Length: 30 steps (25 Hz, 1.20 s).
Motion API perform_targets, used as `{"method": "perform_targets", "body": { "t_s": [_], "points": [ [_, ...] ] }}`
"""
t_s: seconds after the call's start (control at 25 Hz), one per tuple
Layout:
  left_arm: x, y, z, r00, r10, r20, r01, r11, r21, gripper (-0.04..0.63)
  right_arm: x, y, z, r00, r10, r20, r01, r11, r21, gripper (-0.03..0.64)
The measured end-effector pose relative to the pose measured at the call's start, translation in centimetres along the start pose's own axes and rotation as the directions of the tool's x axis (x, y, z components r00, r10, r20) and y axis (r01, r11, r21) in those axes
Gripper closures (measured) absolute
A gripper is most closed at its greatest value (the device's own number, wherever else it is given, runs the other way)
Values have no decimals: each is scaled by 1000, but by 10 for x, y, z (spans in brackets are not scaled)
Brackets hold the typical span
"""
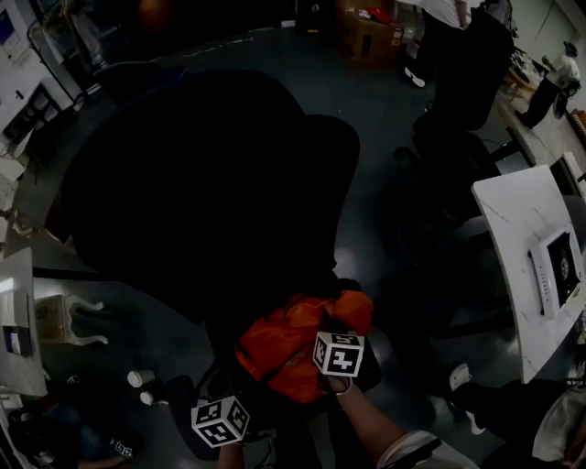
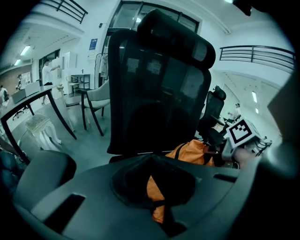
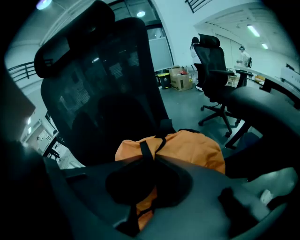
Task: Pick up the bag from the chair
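An orange bag [image 1: 298, 343] with black straps lies at the front of the black office chair [image 1: 211, 201], whose tall mesh back [image 2: 159, 84] fills both gripper views. My right gripper [image 1: 337, 354] sits on top of the bag, and a black strap [image 3: 146, 152] runs from the bag [image 3: 187, 147] into its jaws [image 3: 140, 201], which look shut on it. My left gripper [image 1: 220, 421] is at the bag's near left end. Its jaws [image 2: 157, 201] are closed round orange fabric and a strap. The dim picture hides whether the bag [image 2: 192, 152] still rests on the seat.
A white table [image 1: 517, 238] with a flat device [image 1: 558, 266] stands to the right, and another white table edge [image 1: 18, 321] to the left. Two small cups [image 1: 139, 377] sit on the floor. A second office chair [image 3: 213, 61], cardboard boxes [image 1: 366, 37] and a standing person [image 1: 449, 27] are farther off.
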State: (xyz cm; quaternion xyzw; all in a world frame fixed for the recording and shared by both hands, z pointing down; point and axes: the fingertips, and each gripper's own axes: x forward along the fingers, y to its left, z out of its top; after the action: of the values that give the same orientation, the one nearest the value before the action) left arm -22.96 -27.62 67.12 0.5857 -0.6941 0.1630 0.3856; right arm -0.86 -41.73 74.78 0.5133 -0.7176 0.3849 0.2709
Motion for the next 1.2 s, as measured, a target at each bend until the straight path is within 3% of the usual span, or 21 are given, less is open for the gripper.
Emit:
{"method": "perform_targets", "body": {
  "t_s": [0.28,0.64,0.92,1.2],
  "points": [
    [-65,9,3,999,-4,45,4,1000,3,583,-75,47,-10,997,62,38,-60,997,-48,577],
    [-126,4,16,987,-67,149,72,997,-26,583,-168,101,-7,986,124,108,-111,986,-124,578],
    [-157,2,27,974,-163,159,159,987,34,583,-229,128,-8,969,137,208,-119,988,-98,580],
    [-188,-24,48,954,-217,207,197,974,114,583,-287,138,16,936,190,298,-159,979,-124,580]
  ]
}}
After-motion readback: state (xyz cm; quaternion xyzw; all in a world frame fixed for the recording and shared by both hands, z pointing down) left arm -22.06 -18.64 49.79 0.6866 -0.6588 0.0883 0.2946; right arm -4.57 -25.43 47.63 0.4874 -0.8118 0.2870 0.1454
